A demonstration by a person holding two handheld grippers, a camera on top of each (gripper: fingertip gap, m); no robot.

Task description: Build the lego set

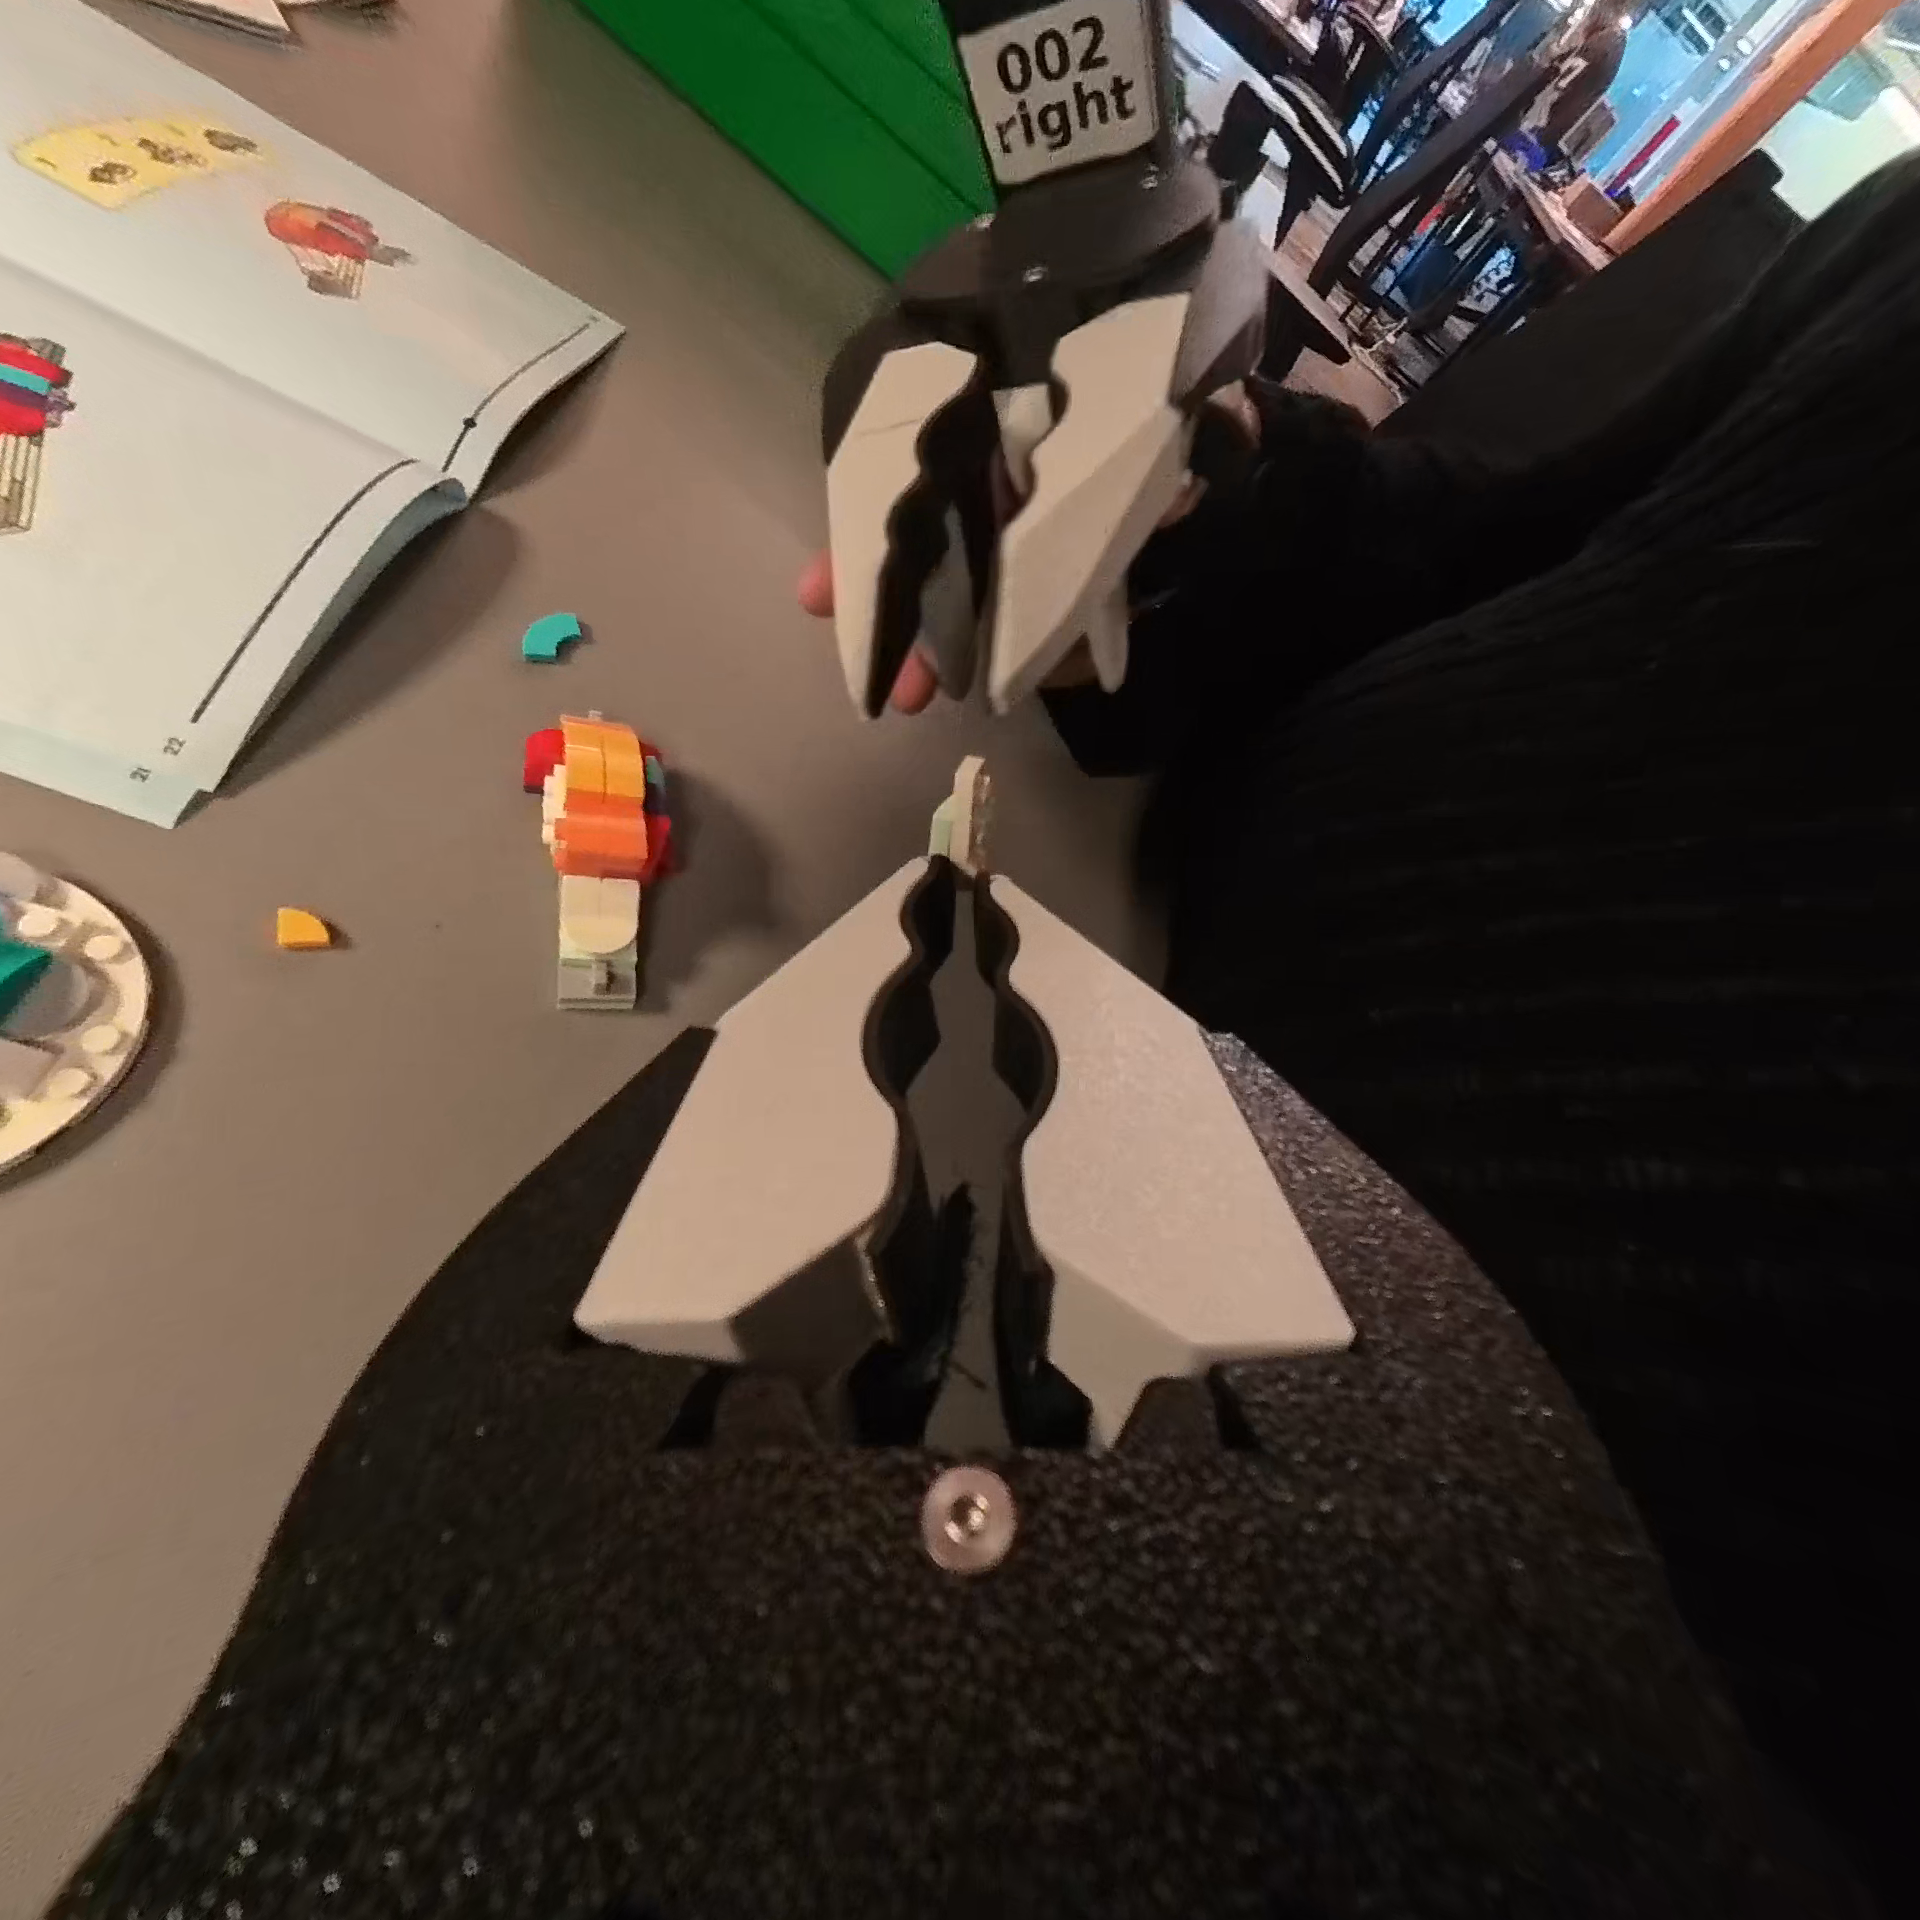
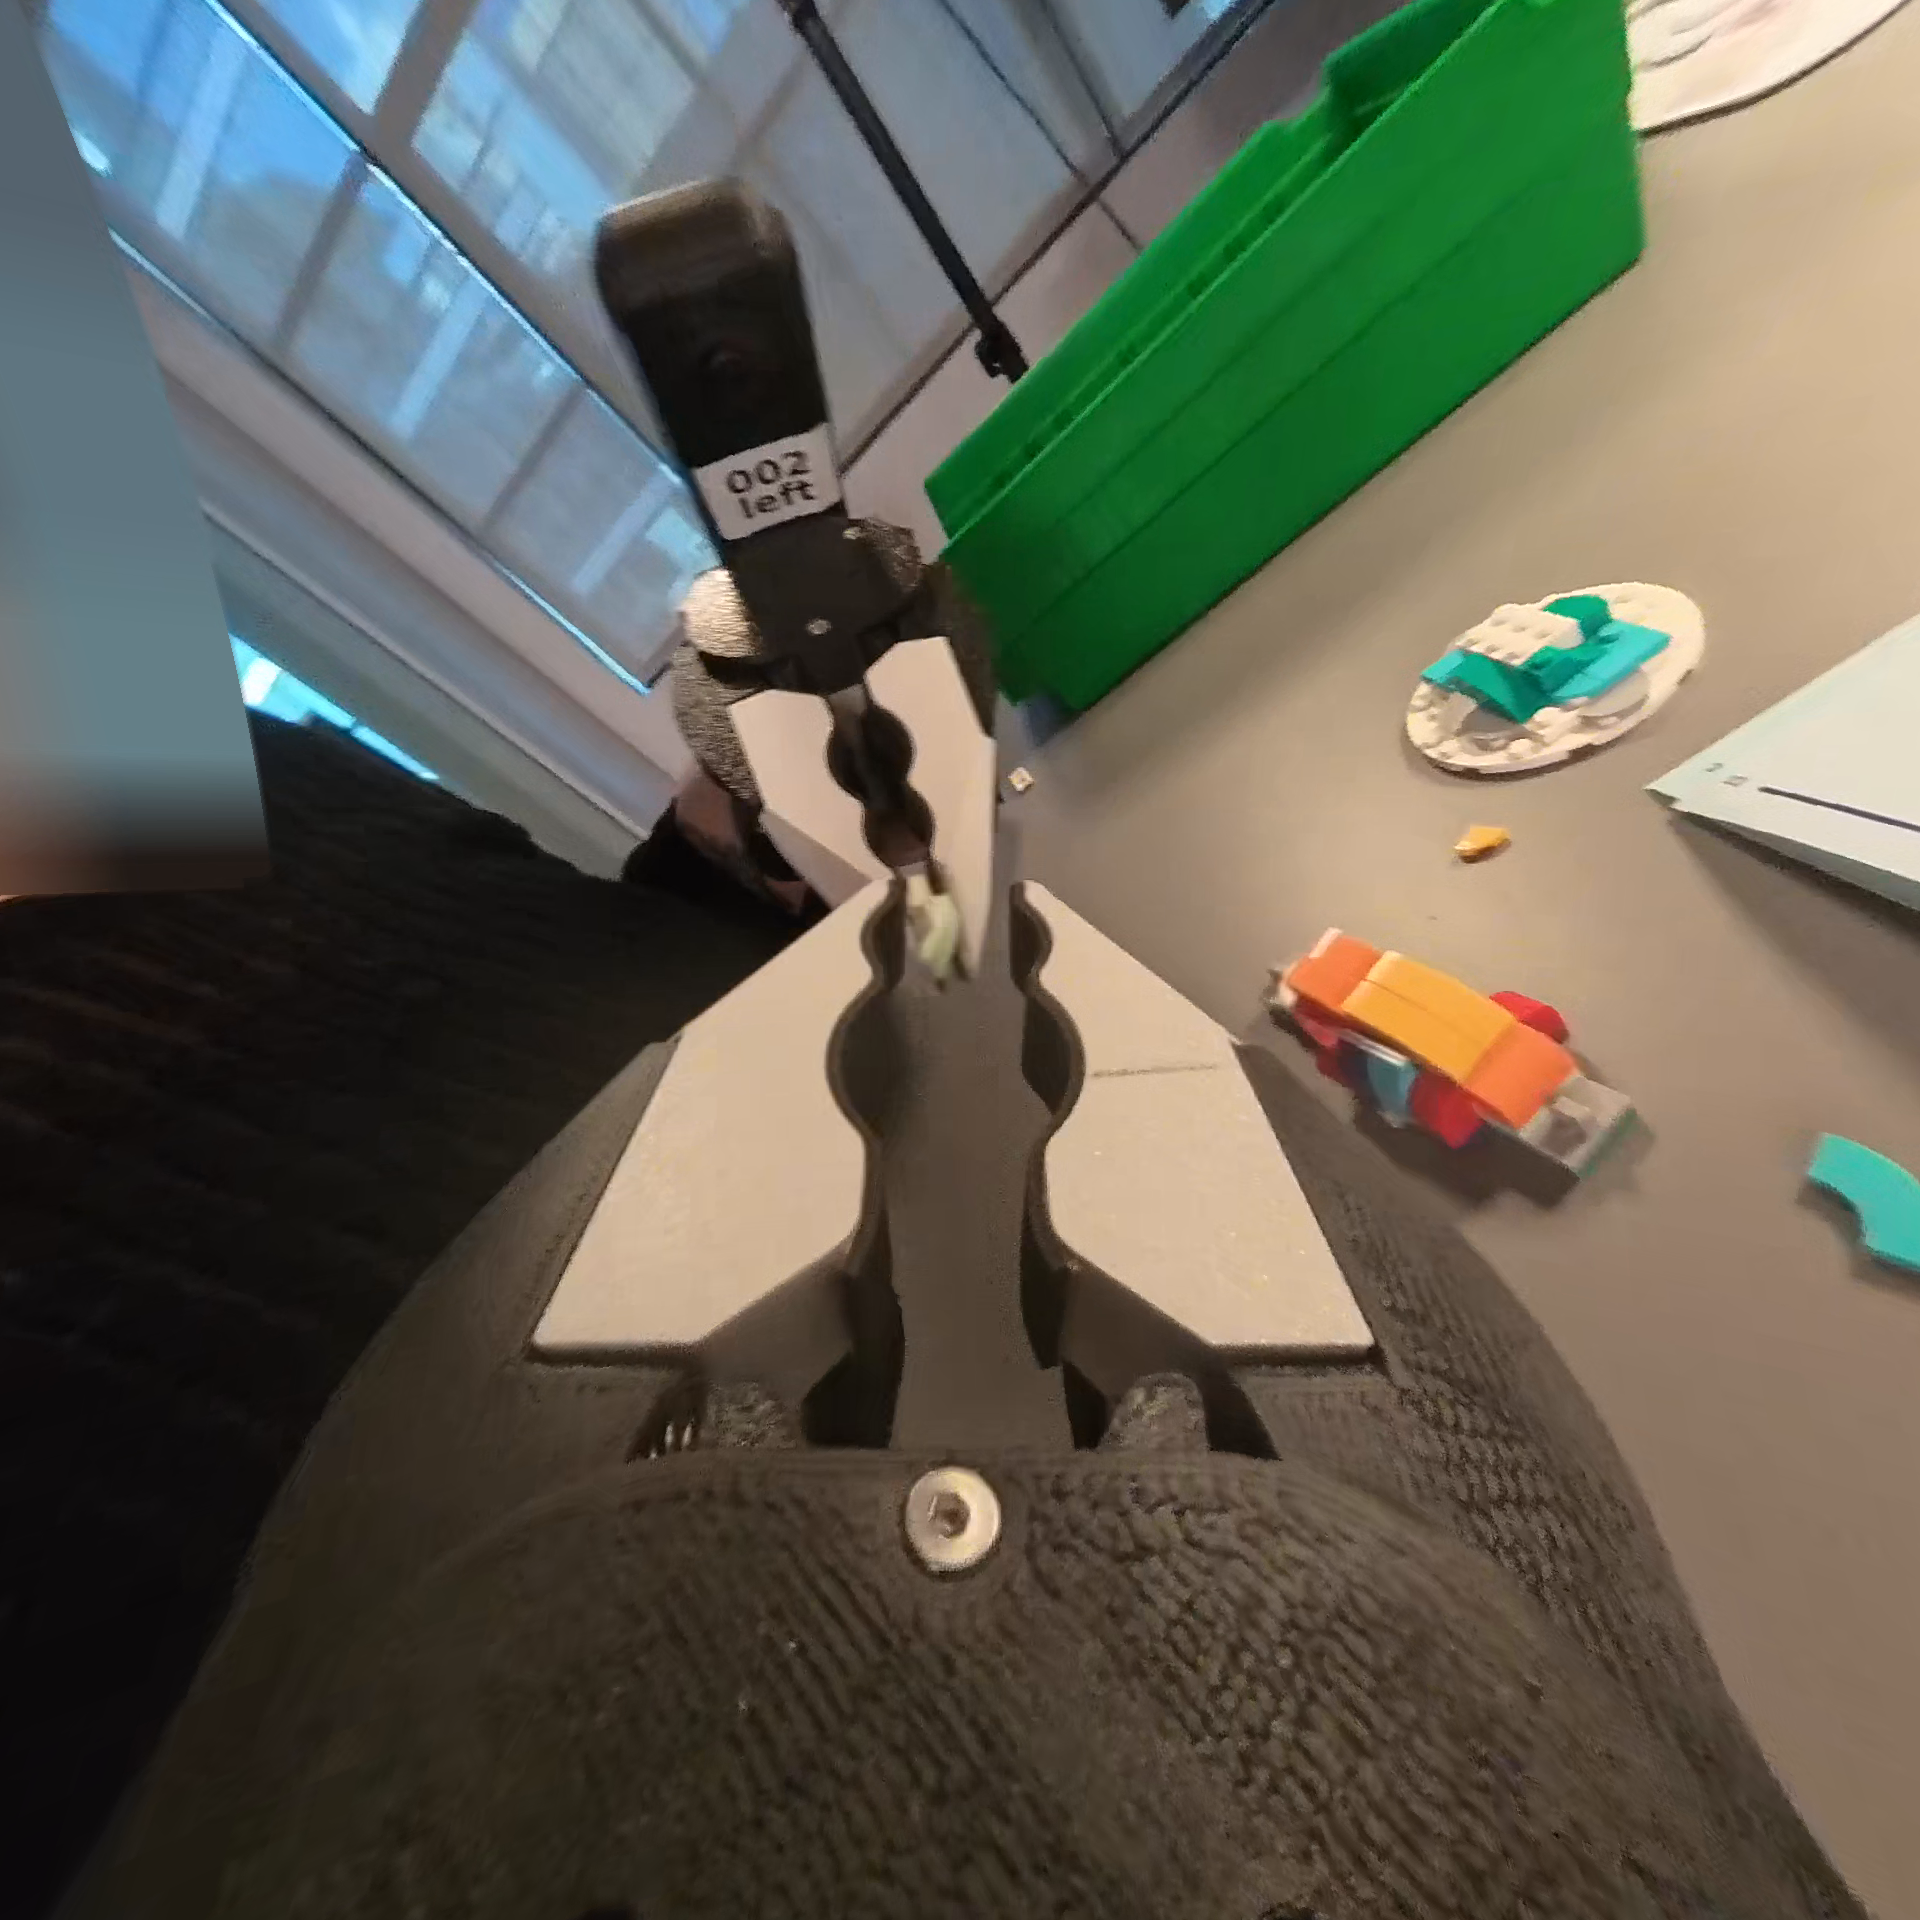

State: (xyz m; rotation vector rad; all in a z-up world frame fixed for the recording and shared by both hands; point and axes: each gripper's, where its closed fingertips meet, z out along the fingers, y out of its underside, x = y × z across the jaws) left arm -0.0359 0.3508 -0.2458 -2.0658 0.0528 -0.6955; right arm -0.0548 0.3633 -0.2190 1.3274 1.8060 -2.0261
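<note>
My left gripper [image 1: 961,878] is shut on a small pale green and white lego piece [image 1: 966,816] that sticks out past its fingertips, held above the grey table [image 1: 436,1091]. My right gripper [image 1: 935,709] faces it tip to tip, open, just short of the piece. In the right wrist view the piece [image 2: 935,930] hangs from the left gripper [image 2: 940,883] between my right gripper's [image 2: 956,896] spread fingers, which do not press on it. The orange, yellow and red balloon build [image 1: 603,831] lies on the table and also shows in the right wrist view [image 2: 1444,1049].
A teal curved piece [image 1: 551,636] and a yellow quarter-round tile [image 1: 303,928] lie loose near the build. A round white plate with teal bricks [image 2: 1558,675], the open instruction booklet [image 1: 208,416] and a green bin [image 2: 1299,416] stand around. A person's dark clothing [image 1: 1558,935] fills the near side. Left and right tips are no more than a few centimetres apart. The yellow quarter-round tile [image 1: 303,928] is about 12 centimeters from both grippers' fingertips. The right camera catches it too, in the right wrist view [image 2: 1481,843].
</note>
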